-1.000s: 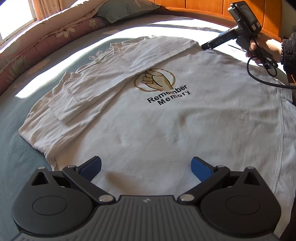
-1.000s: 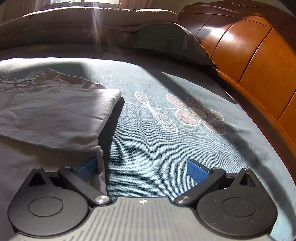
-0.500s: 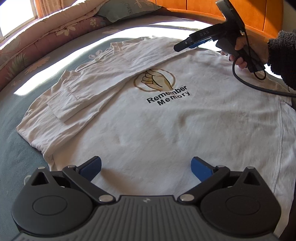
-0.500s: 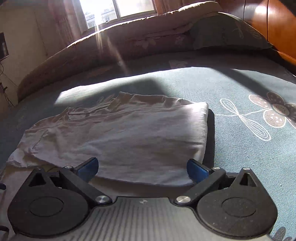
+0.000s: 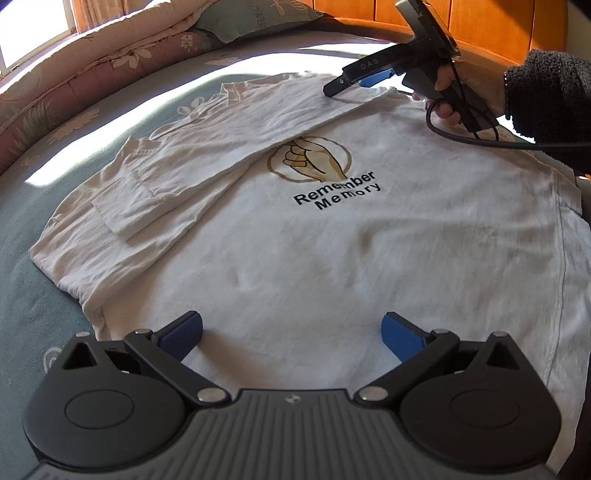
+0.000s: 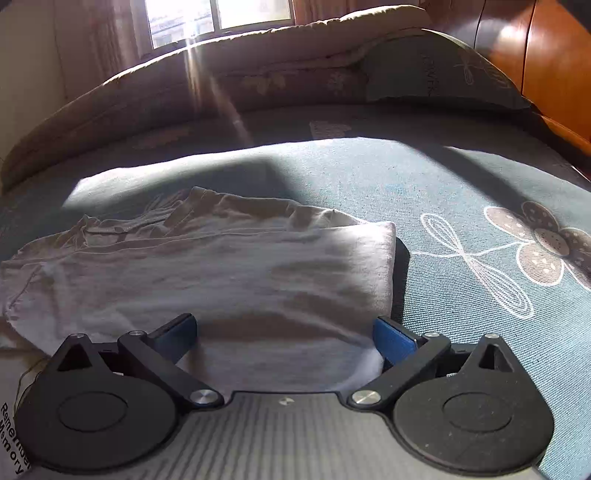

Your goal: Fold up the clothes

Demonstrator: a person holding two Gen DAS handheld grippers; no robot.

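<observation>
A white long-sleeved shirt (image 5: 332, 236) lies flat, print side up, on a bed with a blue-green flowered sheet (image 6: 461, 192). Its chest shows a drawn hand in a ring above the words "Remember Memory". One sleeve (image 5: 207, 147) is already folded across the body, its cuff (image 5: 122, 214) lying near the shirt's outer edge.

The cloth looks thin, light and limp, likely cotton. It should drape and wrinkle easily, so it is probably best pinched at a seam, hem or folded edge, where the layers give the fingers something to bite.

The left gripper (image 5: 291, 334) hovers over the near part of the shirt, fingers spread wide, holding nothing. The right gripper (image 6: 284, 332), held in a hand (image 5: 448, 92) with a dark knitted sleeve (image 5: 546, 107), sits low at the folded sleeve's shoulder end; its blue pads are wide apart with cloth lying between them, not pinched.

The shirt's near hem is hidden behind the left gripper's body, and its other sleeve is cut off at the picture's edge. Strong sun and deep shadow blur the fabric's creases in the right wrist view. A rolled quilt (image 5: 92, 70), a pillow (image 5: 255, 18) and a wooden headboard (image 5: 491, 26) lie beyond.
</observation>
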